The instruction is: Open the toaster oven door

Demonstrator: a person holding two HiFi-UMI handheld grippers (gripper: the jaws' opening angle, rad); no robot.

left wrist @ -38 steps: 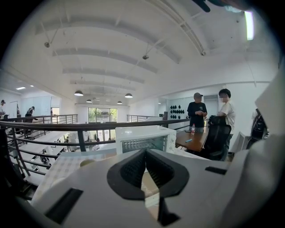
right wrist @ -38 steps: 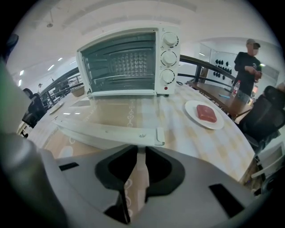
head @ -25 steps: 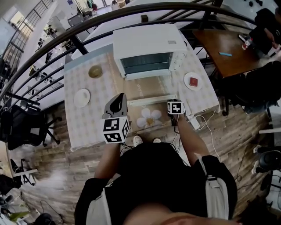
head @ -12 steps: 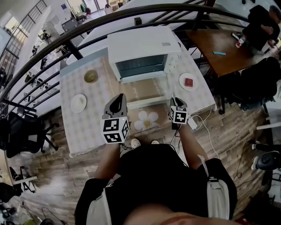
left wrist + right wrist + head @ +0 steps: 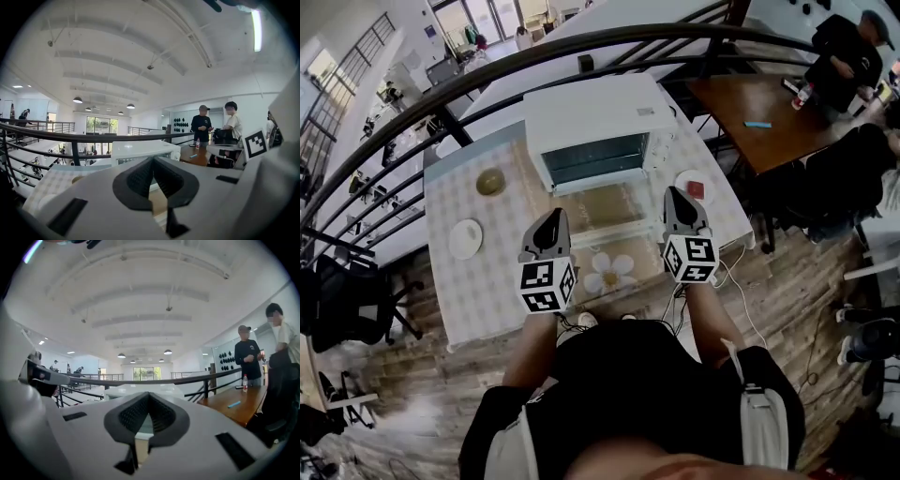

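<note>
Facing toaster oven (image 5: 595,117), well apart — right gripper (image 5: 677,197), jaws just closed, empty

White plate (image 5: 465,238), tan bowl (image 5: 490,181) — checked tablecloth (image 5: 485,289).

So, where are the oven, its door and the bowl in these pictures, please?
oven (image 5: 591,111), head view, on its white top.
door (image 5: 598,204), head view, on its glass pane, folded down.
bowl (image 5: 490,181), head view, on its middle.
</note>
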